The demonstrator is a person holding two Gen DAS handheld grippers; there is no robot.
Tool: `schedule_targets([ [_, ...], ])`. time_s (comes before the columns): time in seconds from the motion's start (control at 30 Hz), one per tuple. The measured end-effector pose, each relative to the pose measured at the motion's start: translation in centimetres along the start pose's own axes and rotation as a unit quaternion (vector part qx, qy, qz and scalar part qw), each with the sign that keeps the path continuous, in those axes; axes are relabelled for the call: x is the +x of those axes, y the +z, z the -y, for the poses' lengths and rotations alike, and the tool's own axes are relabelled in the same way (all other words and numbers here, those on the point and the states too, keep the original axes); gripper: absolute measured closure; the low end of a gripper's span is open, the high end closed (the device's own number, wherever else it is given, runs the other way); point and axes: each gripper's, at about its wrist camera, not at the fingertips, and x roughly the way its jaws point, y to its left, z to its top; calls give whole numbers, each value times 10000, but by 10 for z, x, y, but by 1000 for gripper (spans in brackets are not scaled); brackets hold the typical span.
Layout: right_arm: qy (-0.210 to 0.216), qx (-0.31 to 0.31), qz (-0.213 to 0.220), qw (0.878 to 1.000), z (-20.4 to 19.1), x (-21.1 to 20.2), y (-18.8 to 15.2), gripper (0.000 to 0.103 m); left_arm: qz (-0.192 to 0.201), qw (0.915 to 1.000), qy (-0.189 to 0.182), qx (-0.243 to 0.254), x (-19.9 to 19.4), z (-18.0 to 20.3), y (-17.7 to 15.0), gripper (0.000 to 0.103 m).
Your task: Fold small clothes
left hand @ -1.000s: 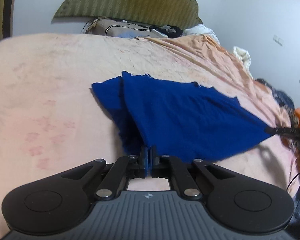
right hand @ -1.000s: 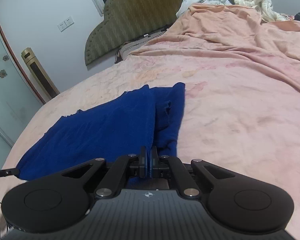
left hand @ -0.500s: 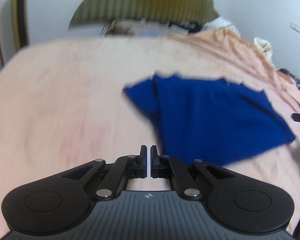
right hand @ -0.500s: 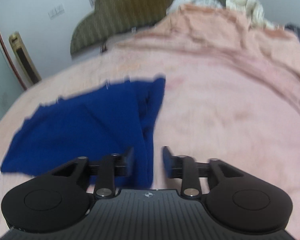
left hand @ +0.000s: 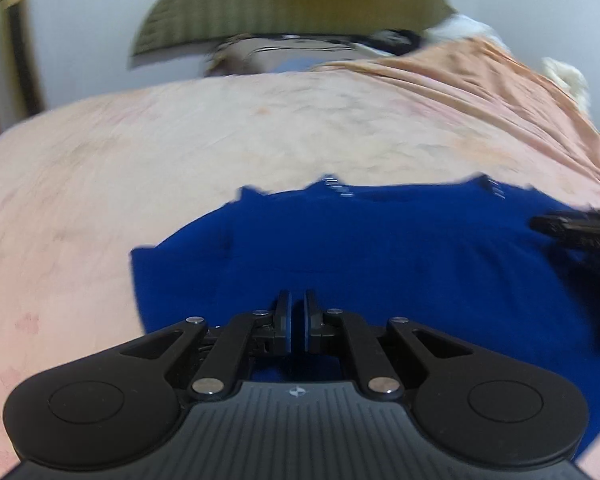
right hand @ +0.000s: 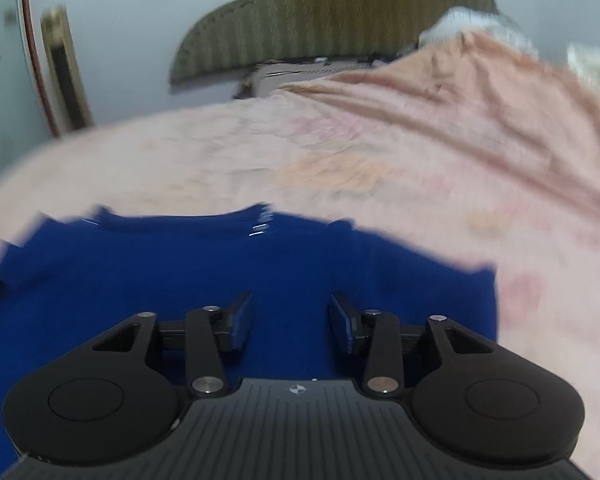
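Observation:
A dark blue garment (left hand: 380, 256) lies flat on the pink bed cover, partly folded, and also shows in the right wrist view (right hand: 220, 264). My left gripper (left hand: 296, 312) hovers over its near edge with the jaws a narrow gap apart and nothing between them. My right gripper (right hand: 290, 312) is open and empty over the garment's near right part. The right gripper's tip (left hand: 572, 226) shows at the right edge of the left wrist view. Both views are motion-blurred.
The pink bed cover (left hand: 180, 152) spreads all around the garment, rumpled at the far right (right hand: 480, 92). An olive headboard (right hand: 332, 12) and pillows stand at the far end. A gold-framed panel (right hand: 64, 68) stands by the wall on the left.
Both grippers let go of the blue garment, which now lies flat. The right jaws opened wide. Both grippers swung round over the garment's near edge.

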Motion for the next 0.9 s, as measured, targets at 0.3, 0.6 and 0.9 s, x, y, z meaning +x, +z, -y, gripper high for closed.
schedule_targets([
  [0.3, -805, -282, 69, 9963, 7, 28, 13, 17, 321, 9979, 497, 272, -12, 16, -12, 96],
  [0.6, 106, -1122, 0, 9936, -48, -27, -6, 12, 693, 9927, 885, 445, -35, 42, -32, 27],
  [0.9, 101, -188, -219, 9995, -21, 23, 5, 3, 822, 9894, 1060, 564, -21, 46, -52, 20],
])
